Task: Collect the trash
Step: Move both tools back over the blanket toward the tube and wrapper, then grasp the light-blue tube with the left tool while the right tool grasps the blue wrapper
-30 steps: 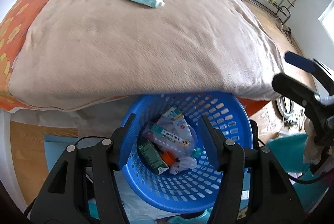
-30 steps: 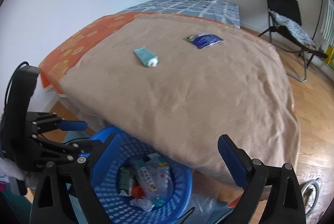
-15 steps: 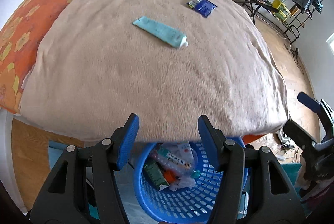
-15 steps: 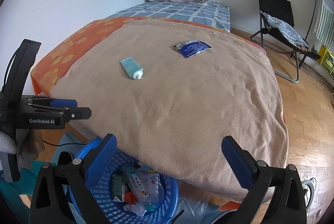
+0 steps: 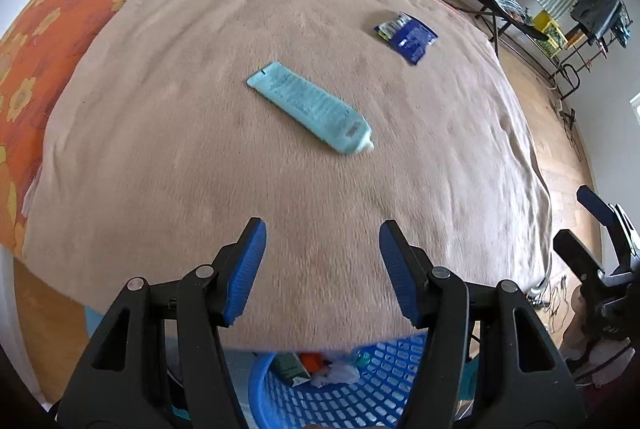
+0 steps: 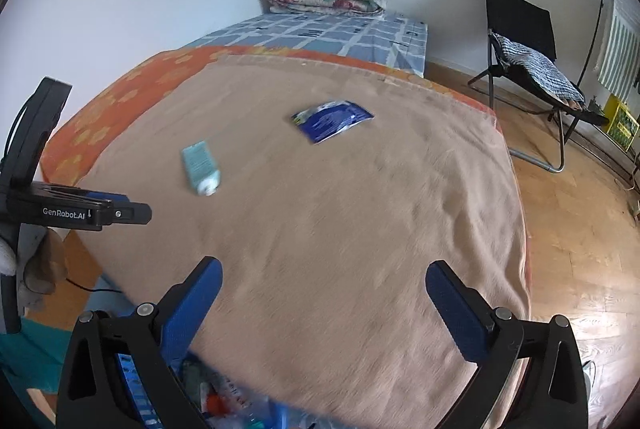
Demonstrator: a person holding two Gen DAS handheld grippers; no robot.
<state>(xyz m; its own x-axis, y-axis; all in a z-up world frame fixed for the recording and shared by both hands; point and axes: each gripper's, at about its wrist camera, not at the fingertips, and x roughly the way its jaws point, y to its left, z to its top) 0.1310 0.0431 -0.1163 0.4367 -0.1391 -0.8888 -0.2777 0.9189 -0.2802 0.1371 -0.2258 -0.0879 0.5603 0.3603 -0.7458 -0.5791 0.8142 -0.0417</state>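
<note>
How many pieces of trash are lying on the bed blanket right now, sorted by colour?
Light teal: 1, the squeeze tube
Dark blue: 1, the foil packet
Total: 2 on the tan blanket. More trash sits in the blue basket below the bed edge, too hidden to count.

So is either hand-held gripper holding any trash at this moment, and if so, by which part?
Nothing is held. The left hand-held gripper and right hand-held gripper are both open and empty above the blanket.
</note>
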